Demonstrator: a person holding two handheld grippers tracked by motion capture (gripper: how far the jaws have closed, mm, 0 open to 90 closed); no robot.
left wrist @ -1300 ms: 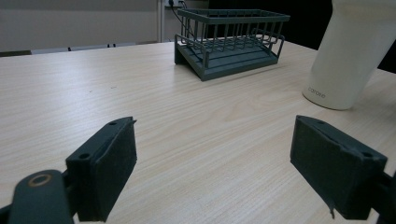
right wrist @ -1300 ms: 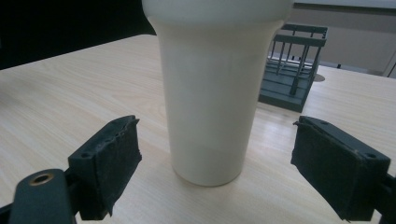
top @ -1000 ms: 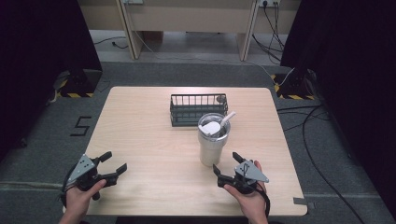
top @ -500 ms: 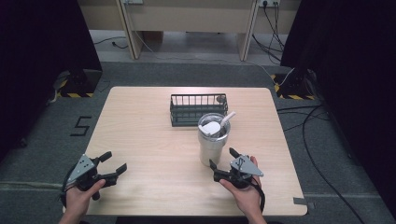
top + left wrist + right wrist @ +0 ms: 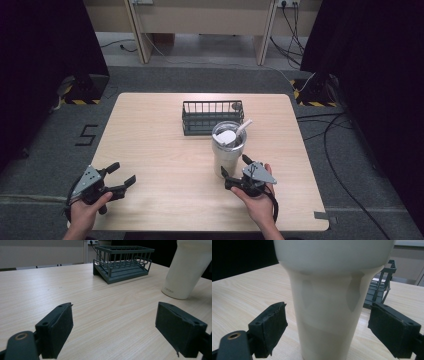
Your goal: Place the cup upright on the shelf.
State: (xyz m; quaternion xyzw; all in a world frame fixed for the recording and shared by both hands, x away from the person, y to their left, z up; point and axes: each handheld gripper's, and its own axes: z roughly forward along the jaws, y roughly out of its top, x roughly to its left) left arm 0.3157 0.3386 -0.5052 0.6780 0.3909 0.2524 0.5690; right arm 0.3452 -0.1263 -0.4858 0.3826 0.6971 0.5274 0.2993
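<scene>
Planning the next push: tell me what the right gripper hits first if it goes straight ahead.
The cream tumbler. It stands upright between the right gripper's open fingers, close ahead, not yet touched.

Cream tumbler (image 5: 327, 302), dark grey wire basket (image 5: 212, 117), pale wood-grain table (image 5: 150, 150).

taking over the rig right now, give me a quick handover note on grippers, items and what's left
Right gripper: open, jaws either side of the cream tumbler, not closed on it.
Left gripper: open, idle near the table's front left edge.
The tumbler stands upright mid-table with its lid and straw on, just in front of the dark wire basket.
Done: right gripper lined up on the tumbler.
Left: probably close the jaws and grip; nothing lifted yet.
</scene>
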